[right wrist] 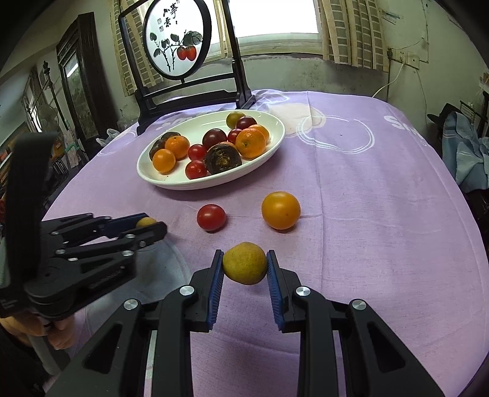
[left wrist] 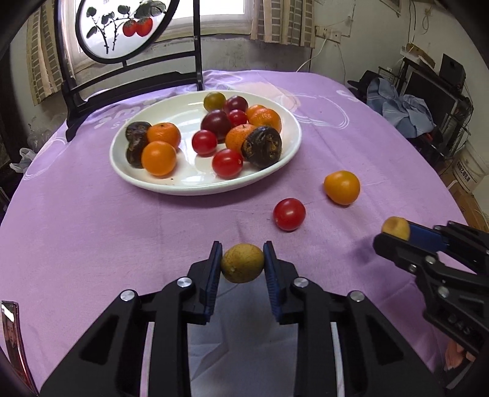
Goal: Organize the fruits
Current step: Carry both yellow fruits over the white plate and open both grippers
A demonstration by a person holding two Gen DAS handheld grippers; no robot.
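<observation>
A white plate (left wrist: 171, 184) (right wrist: 269, 146) on the purple cloth holds several oranges, red and dark tomatoes and dark wrinkled fruits. My left gripper (left wrist: 242, 262) is shut on a yellow-green fruit (left wrist: 242, 263), held just above the cloth; it also shows in the right wrist view (right wrist: 146, 222). My right gripper (right wrist: 244, 265) is shut on a second yellow-green fruit (right wrist: 244, 263), seen at the right in the left wrist view (left wrist: 395, 227). A loose red tomato (left wrist: 289, 213) (right wrist: 211, 217) and a loose orange fruit (left wrist: 342, 187) (right wrist: 280, 210) lie between the grippers and the plate.
A black-framed round painted screen (left wrist: 122, 27) (right wrist: 177, 39) stands at the table's far edge behind the plate. Blue clothes (left wrist: 403, 110) and shelves crowd the right of the room. The purple cloth (left wrist: 91, 229) (right wrist: 382, 229) covers the table.
</observation>
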